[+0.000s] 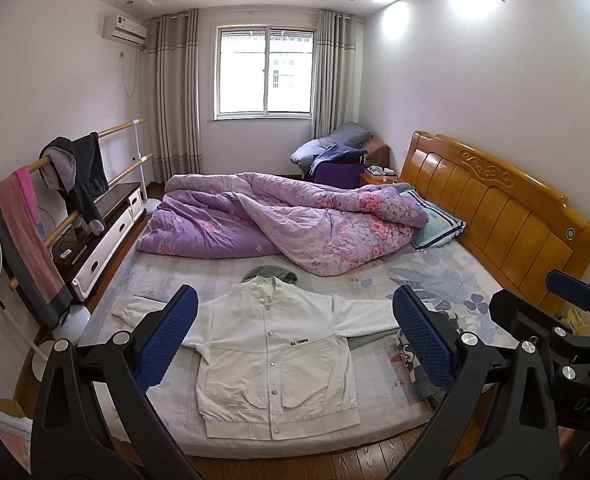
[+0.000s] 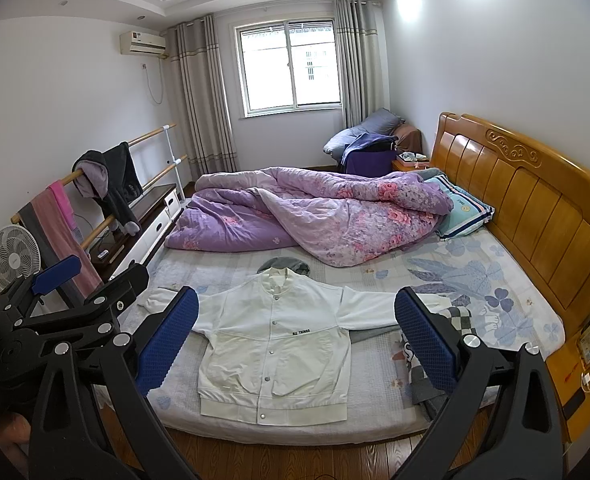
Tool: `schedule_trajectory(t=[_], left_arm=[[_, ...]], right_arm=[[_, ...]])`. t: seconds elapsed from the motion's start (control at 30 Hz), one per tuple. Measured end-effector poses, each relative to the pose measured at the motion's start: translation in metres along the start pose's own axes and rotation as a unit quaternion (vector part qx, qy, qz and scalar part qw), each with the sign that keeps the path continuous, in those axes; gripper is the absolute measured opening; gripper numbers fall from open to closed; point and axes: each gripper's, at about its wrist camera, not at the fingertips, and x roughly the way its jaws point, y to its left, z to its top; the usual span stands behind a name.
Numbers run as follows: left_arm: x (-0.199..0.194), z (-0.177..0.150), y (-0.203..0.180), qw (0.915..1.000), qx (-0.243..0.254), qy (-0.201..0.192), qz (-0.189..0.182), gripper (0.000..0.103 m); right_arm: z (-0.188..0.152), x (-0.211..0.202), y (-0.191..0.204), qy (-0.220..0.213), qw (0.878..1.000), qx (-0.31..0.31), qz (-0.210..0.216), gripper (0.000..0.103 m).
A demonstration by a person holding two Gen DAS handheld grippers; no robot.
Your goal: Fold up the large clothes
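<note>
I am holding both grippers back from the near edge of the bed [image 1: 375, 436], angled down at it. The left gripper [image 1: 295, 336] is standing fully spread with nothing between its blue pads; the right gripper [image 2: 297, 334] is the same, wide and empty.

The white snap-front bomber jacket with ribbed hem [image 2: 275, 344] is lying face up, buttoned, on the near half of the bed, hem at the near edge, collar toward the crumpled purple floral quilt [image 2: 315, 216], both sleeves stretched out sideways. A grey garment [image 2: 285, 266] is peeking out past the collar; checked fabric [image 2: 455, 316] is lying beside the right cuff.

Step in hand, as I judge it: opening approach before the first fold. Plan: take each cuff low, pinching jacket cloth only, not the sheet or the checked fabric, then be carrying the sleeves inward across the chest, keeping the hem square to the near edge.
</note>
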Motion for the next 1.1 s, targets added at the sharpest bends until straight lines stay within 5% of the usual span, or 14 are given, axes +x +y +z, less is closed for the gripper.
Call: schedule_trajectory(t=[1.1], left_arm=[[0.005,-0.014,0.003,0.9999,-0.007,0.002,-0.008,0.098]], right_arm=[[-0.005,-0.004,0.009,-0.001,1.000,-0.004,-0.008,0.095]])
